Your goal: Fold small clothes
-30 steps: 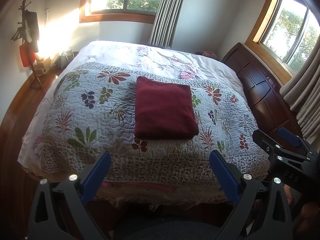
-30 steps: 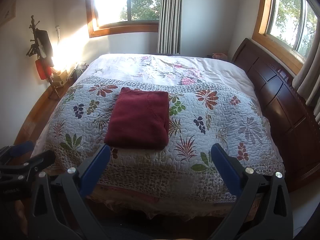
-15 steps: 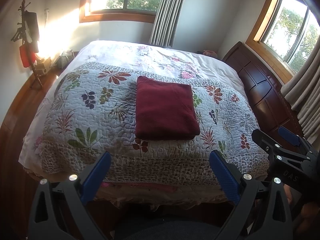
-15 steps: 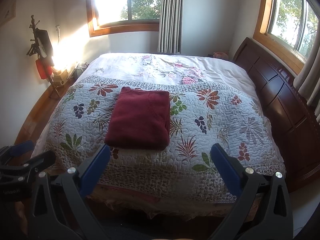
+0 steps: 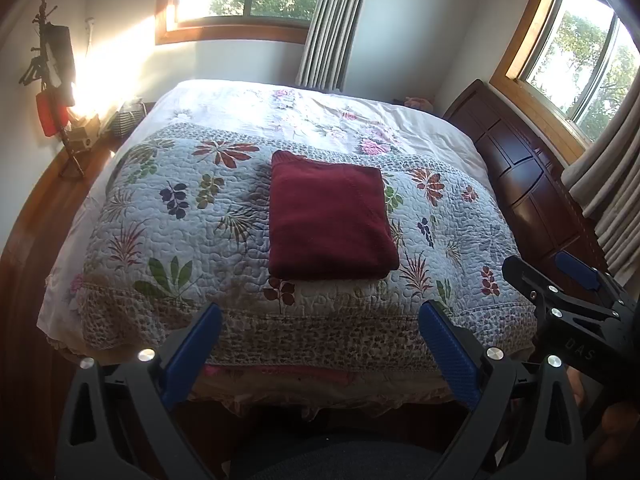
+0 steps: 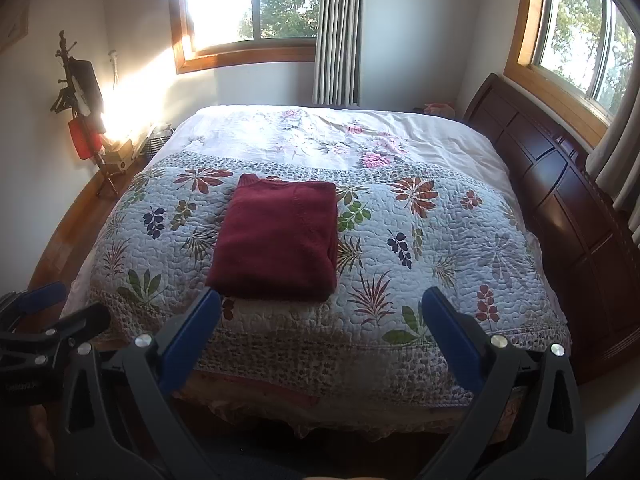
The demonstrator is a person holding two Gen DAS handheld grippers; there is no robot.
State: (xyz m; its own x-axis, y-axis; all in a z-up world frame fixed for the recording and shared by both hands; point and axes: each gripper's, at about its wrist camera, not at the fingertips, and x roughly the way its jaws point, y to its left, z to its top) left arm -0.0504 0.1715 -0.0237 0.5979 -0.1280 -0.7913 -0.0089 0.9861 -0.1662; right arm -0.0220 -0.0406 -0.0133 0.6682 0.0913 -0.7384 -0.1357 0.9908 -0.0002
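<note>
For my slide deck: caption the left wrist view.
Both open grippers, left gripper and right gripper, held short of a folded maroon garment on a floral quilt.

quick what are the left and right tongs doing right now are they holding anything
Left tongs: open, holding nothing, short of the folded red garment.
Right tongs: open, holding nothing, also clear of it.

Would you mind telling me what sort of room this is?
Most likely a home bedroom: a bed under a floral quilted bedspread, a dark wooden headboard, and curtained wood-framed windows.
</note>
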